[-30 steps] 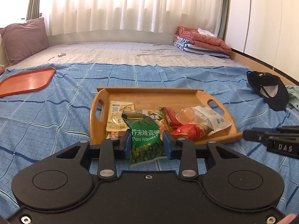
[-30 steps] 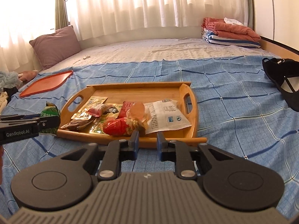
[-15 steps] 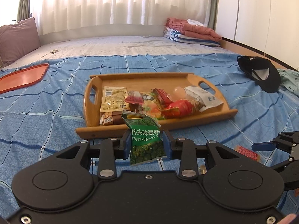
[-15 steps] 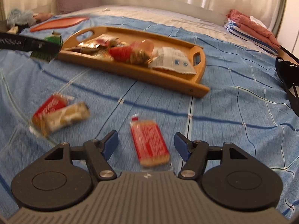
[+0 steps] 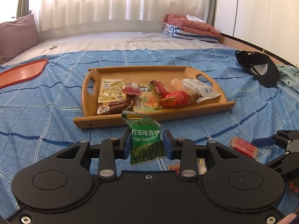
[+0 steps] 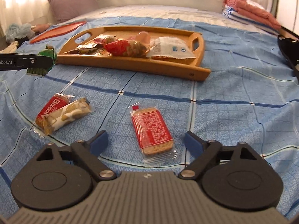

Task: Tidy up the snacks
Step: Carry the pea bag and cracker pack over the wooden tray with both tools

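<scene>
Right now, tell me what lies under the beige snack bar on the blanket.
The beige snack bar lies across a red Biscoff biscuit pack, itself on the blue blanket. The pack's right side is covered.

bedroom | bed (image 5: 130, 43), pillow (image 5: 16, 35), curtains (image 5: 112, 0), folded blankets (image 5: 190, 28)

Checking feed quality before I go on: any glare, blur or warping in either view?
Left wrist: curtains blown out by backlight, green pea packet print sharp, edges bowed by fisheye. Right wrist: glare top left, red biscuit packet sharp, tray slightly soft and curved.
</scene>
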Demonstrator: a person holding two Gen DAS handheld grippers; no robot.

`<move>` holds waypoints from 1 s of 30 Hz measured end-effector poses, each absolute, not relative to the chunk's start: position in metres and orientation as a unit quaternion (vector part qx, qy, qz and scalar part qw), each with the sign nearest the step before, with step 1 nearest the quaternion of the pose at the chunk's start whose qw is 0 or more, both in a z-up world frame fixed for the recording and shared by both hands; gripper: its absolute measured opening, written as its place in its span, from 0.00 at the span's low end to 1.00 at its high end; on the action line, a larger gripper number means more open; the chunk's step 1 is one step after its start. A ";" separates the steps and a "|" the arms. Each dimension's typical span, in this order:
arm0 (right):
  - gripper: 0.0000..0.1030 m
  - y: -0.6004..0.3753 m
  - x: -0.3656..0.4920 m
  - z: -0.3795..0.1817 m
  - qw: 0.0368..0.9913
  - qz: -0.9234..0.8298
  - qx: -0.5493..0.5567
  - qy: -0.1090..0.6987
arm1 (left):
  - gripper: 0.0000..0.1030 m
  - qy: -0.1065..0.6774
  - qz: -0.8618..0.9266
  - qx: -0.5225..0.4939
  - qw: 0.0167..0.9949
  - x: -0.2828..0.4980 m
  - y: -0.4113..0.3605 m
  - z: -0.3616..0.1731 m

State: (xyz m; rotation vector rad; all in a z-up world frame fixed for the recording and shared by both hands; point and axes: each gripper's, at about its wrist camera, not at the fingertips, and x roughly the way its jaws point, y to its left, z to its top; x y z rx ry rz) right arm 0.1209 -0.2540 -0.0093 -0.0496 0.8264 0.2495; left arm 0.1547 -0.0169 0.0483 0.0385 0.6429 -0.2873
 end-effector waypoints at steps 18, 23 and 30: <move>0.48 -0.255 0.121 0.003 0.912 0.097 -0.018 0.397 | 0.32 0.312 -0.144 0.021 0.939 0.150 -0.018 0.048; 0.39 -0.257 0.121 0.008 0.915 0.088 -0.027 0.392 | 0.32 0.311 -0.144 0.020 0.939 0.149 -0.018 0.049; 0.36 -0.254 0.118 0.024 0.928 0.086 -0.021 0.362 | 0.32 0.306 -0.142 0.021 0.941 0.151 -0.017 0.054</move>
